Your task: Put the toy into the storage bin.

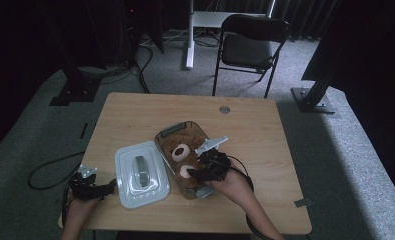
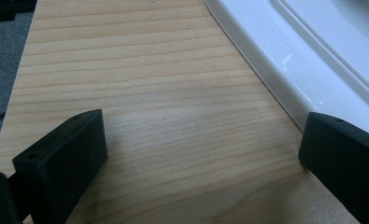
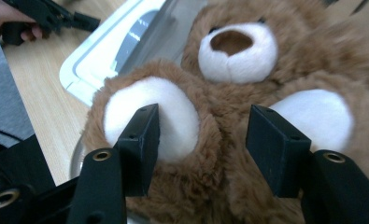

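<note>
While the left gripper rests spread apart on the wooden table at lower left, beside the white lid, the right gripper hovers released over the brown teddy bear lying in the clear container at centre frame.

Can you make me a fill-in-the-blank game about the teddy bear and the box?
1. The brown teddy bear lies inside the clear ____.
2. The white lid lies flat on the ____, beside the container.
3. The right gripper has its jaws ____ just over the bear's foot.
4. The left gripper is open over bare ____.

Missing words: container; table; open; wood
</note>
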Available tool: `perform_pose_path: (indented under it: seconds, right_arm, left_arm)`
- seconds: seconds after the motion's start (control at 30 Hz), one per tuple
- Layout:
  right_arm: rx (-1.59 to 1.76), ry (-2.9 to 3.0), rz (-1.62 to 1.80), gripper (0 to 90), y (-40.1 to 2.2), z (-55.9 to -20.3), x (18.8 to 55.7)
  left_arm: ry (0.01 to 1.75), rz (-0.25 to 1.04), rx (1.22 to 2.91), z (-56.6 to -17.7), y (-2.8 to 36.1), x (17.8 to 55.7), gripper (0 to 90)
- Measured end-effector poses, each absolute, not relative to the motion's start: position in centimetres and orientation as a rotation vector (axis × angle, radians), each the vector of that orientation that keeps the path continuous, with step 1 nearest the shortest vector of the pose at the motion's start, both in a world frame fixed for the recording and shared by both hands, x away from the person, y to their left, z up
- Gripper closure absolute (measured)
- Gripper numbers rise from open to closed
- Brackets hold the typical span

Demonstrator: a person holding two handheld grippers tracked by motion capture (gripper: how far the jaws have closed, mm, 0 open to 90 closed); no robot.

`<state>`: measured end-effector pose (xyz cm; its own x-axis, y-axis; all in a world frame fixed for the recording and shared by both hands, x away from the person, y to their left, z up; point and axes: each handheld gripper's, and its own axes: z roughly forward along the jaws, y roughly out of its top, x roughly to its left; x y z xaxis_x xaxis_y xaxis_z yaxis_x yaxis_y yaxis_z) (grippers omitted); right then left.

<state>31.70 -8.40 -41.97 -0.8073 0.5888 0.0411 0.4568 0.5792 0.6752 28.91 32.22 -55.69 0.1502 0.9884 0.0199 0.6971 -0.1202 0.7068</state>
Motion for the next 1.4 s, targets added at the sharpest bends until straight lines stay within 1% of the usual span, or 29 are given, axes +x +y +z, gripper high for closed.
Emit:
perform_pose_path:
  seconds: [0.13, 0.2, 0.47, 0.53, 0.6, 0.63, 0.67, 0.7, 0.73, 0.77, 0.83, 0.9, 0.93, 0.97, 1.03, 1.07, 1.1, 1.13, 1.17, 1.2, 1.3, 1.37, 1.4]
  right_arm:
    - [0.853, 2.639, 0.951, 44.4, -7.2, -42.7, 32.1]
    - [0.847, 2.66, 0.896, 46.2, -6.6, -42.9, 32.2]
    - [0.788, 2.665, 0.679, 46.1, -4.4, -44.1, 31.8]
    - [0.77, 2.653, 0.667, 44.5, -4.0, -44.2, 31.6]
    - [0.791, 2.65, 0.763, 40.1, -4.6, -43.9, 31.8]
    - [0.791, 2.65, 0.763, 40.1, -4.6, -43.9, 31.8]
    - [0.824, 2.661, 0.881, 39.2, -5.7, -43.1, 31.9]
    - [0.824, 2.661, 0.881, 39.2, -5.7, -43.1, 31.9]
    - [0.856, 2.64, 0.992, 36.3, -6.7, -42.2, 32.0]
    - [0.865, 2.628, 1.047, 35.6, -7.2, -41.8, 32.0]
    - [0.889, 2.554, 1.095, 29.9, -8.2, -40.9, 31.9]
    - [0.901, 2.518, 1.11, 28.3, -8.9, -40.5, 32.0]
    - [0.92, 2.48, 1.123, 22.7, -9.5, -40.1, 32.2]
    - [0.941, 2.457, 1.134, 12.4, -10.5, -39.9, 32.6]
    - [0.957, 2.441, 1.137, 12.8, -11.0, -39.8, 32.8]
    - [1.038, 2.3, 1.14, 12.3, -13.4, -39.8, 33.5]
    - [1.038, 2.3, 1.14, 12.3, -13.4, -39.8, 33.5]
    - [1.082, 2.215, 1.157, 12.3, -15.0, -39.9, 34.0]
    - [1.082, 2.215, 1.157, 12.3, -15.0, -39.9, 34.0]
    - [1.11, 2.186, 1.145, 12.3, -15.9, -40.1, 34.3]
    - [1.194, 2.15, 1.083, 12.3, -18.2, -41.6, 35.4]
    - [1.246, 2.142, 1.043, 12.3, -19.1, -42.9, 36.0]
    - [1.246, 2.142, 1.043, 12.3, -19.1, -42.9, 36.0]
  left_arm:
    - [1.604, 0.686, 1.881, -55.7, 32.2, 28.9, 1.7]
    - [1.604, 0.686, 1.882, -55.7, 32.2, 28.9, 1.7]
    - [1.605, 0.685, 1.882, -55.7, 32.2, 28.9, 1.7]
    - [1.604, 0.685, 1.883, -55.7, 32.2, 28.9, 1.7]
    - [1.605, 0.686, 1.883, -55.7, 32.2, 28.9, 1.7]
    - [1.605, 0.686, 1.883, -55.7, 32.2, 28.9, 1.7]
    - [1.605, 0.687, 1.88, -55.7, 32.2, 28.9, 1.7]
    - [1.605, 0.687, 1.88, -55.7, 32.2, 28.9, 1.7]
    - [1.606, 0.686, 1.881, -55.7, 32.2, 28.9, 1.7]
    - [1.606, 0.686, 1.881, -55.7, 32.2, 28.9, 1.7]
    - [1.61, 0.686, 1.881, -55.7, 32.2, 28.9, 1.7]
    - [1.611, 0.687, 1.879, -55.7, 32.2, 28.9, 1.7]
    - [1.611, 0.687, 1.88, -55.7, 32.2, 28.9, 1.7]
    - [1.611, 0.688, 1.88, -55.7, 32.2, 28.8, 1.7]
    - [1.611, 0.689, 1.879, -55.7, 32.2, 28.8, 1.7]
    - [1.612, 0.69, 1.877, -55.7, 32.2, 28.8, 1.7]
    - [1.612, 0.69, 1.877, -55.7, 32.2, 28.8, 1.7]
    - [1.623, 0.692, 1.868, -55.7, 32.1, 28.8, 1.8]
    - [1.623, 0.692, 1.868, -55.7, 32.1, 28.8, 1.8]
    - [1.624, 0.691, 1.863, -55.7, 32.1, 28.8, 1.8]
    - [1.65, 0.656, 1.875, -55.4, 32.0, 28.8, 1.8]
    - [1.68, 0.622, 1.847, -54.8, 31.9, 28.7, 1.8]
    - [1.68, 0.622, 1.847, -54.8, 31.9, 28.7, 1.8]
